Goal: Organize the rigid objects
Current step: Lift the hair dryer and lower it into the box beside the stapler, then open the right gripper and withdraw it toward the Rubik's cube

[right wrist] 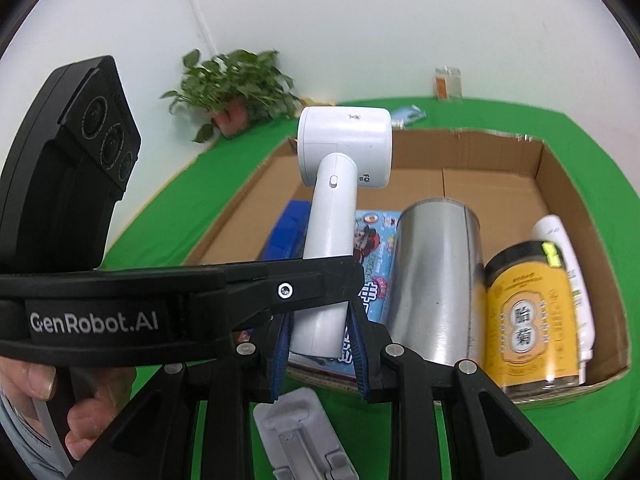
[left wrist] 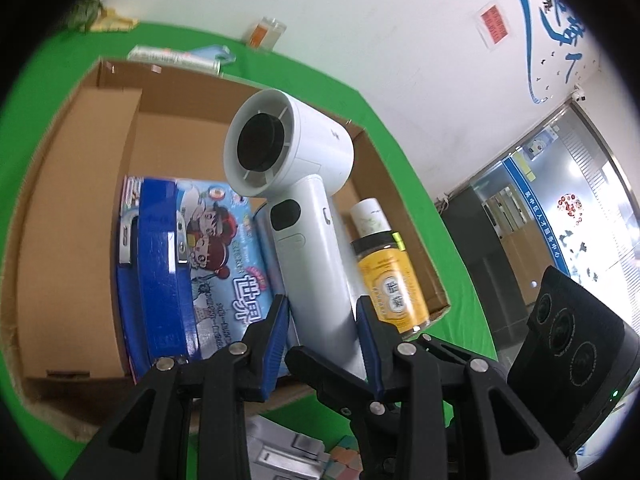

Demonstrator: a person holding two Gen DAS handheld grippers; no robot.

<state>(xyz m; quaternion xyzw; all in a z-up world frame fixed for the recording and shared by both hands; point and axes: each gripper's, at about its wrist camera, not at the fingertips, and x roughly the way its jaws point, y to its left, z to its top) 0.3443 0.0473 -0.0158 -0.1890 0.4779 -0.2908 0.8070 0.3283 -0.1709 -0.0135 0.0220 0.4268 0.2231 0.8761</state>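
The white handheld fan [left wrist: 308,216] is carried handle-down over the open cardboard box [left wrist: 72,208], head uppermost. Both grippers are clamped on its handle: the left gripper [left wrist: 322,320] pinches it partway up, and the right gripper [right wrist: 320,334] is clenched on the lowest part, close to the handle's bottom edge.

Hazards from this position:

1. Slip. The handle is smooth and tapered and the head is heavy. If either grip loosens early, the fan may pivot about the other and tip headfirst into the box.
2. Collision with contents. Directly below stand or lie the silver can [right wrist: 434,280], the yellow-labelled jar [right wrist: 528,316], a white bottle [right wrist: 568,264], the blue case [left wrist: 160,264] and the cartoon-printed flat box [left wrist: 228,264]. A straight descent would likely set the fan on the can or the printed box, where it could roll.
3. Free floor. The far part of the box looks bare, though the fan's head hides part of it.
4. Crossed tools. The left gripper's body lies across the right one's view, so opposed pulls could twist the handle.
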